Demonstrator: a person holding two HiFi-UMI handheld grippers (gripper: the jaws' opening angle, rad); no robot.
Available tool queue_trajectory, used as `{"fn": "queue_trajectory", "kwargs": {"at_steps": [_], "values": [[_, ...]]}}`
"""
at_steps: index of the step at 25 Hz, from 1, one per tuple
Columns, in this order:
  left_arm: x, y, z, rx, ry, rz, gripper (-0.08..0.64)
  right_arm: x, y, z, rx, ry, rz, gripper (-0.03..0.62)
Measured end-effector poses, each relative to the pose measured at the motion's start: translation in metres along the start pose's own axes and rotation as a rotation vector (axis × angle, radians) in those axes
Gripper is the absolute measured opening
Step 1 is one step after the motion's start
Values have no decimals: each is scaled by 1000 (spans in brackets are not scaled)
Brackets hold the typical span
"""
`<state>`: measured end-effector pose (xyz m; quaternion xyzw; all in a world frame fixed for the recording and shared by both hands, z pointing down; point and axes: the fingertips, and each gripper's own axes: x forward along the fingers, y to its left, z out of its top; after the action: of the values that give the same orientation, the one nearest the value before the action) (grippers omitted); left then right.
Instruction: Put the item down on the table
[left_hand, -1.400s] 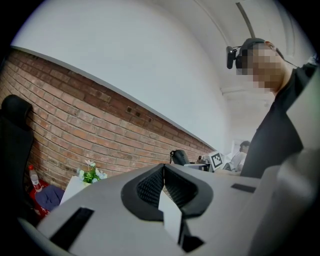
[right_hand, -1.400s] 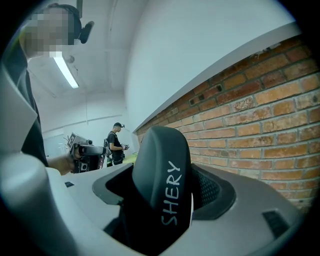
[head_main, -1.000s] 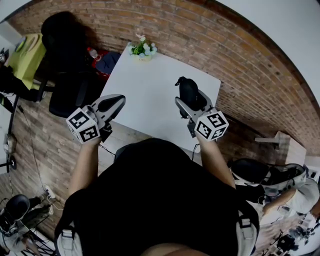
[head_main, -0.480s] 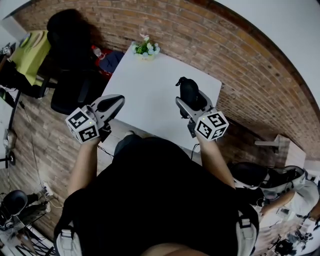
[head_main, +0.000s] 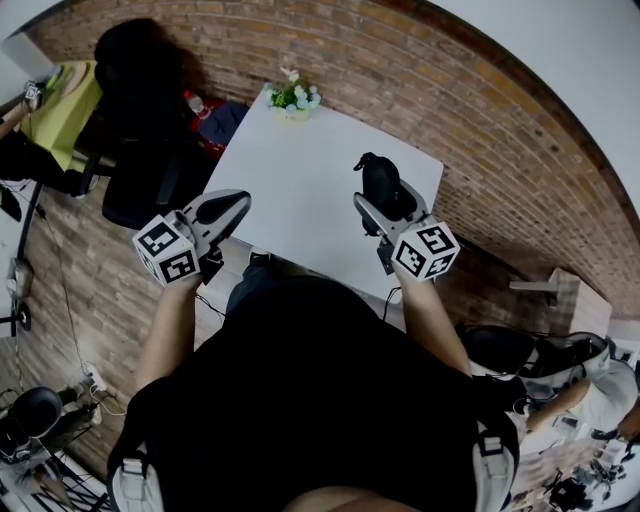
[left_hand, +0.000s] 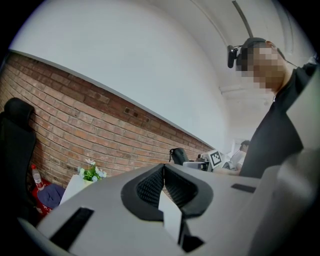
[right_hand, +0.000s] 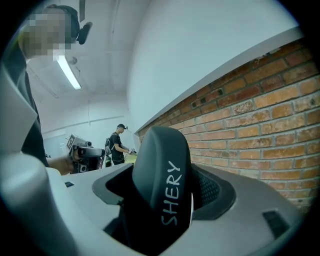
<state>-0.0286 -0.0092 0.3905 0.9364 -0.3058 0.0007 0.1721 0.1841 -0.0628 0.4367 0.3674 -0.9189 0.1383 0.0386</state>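
Observation:
My right gripper (head_main: 382, 197) hangs over the right side of the white table (head_main: 290, 180), shut on a black rounded item (head_main: 377, 180). In the right gripper view the item (right_hand: 161, 170) fills the gap between the jaws and bears the white lettering "SHERY". My left gripper (head_main: 226, 207) is held at the table's near left edge, its jaws together with nothing between them. In the left gripper view its dark pads (left_hand: 150, 184) meet in a narrow V, and the black item (left_hand: 178, 155) shows far off in the right gripper (left_hand: 200, 162).
A small pot of flowers (head_main: 291, 97) stands at the table's far edge. Black office chairs (head_main: 140, 110) and a blue bag (head_main: 216, 122) lie to the left, a brick wall beyond. Another black chair (head_main: 500, 342) is at the lower right. A person (right_hand: 117, 144) stands far off.
The head view has shifted a little. Both grippers stay almost where they were, the right one still holding the black item.

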Motion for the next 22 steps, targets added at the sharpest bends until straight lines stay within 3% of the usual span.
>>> {"fn": "queue_trajectory", "kwargs": {"at_steps": [8,22], "values": [[2,20,-1,-20,1,4,12,10,-5,-1,7,5,-13,350],[27,40,15,-11,26,-64,12,22,-21,2,34,-5,-68,348]]}}
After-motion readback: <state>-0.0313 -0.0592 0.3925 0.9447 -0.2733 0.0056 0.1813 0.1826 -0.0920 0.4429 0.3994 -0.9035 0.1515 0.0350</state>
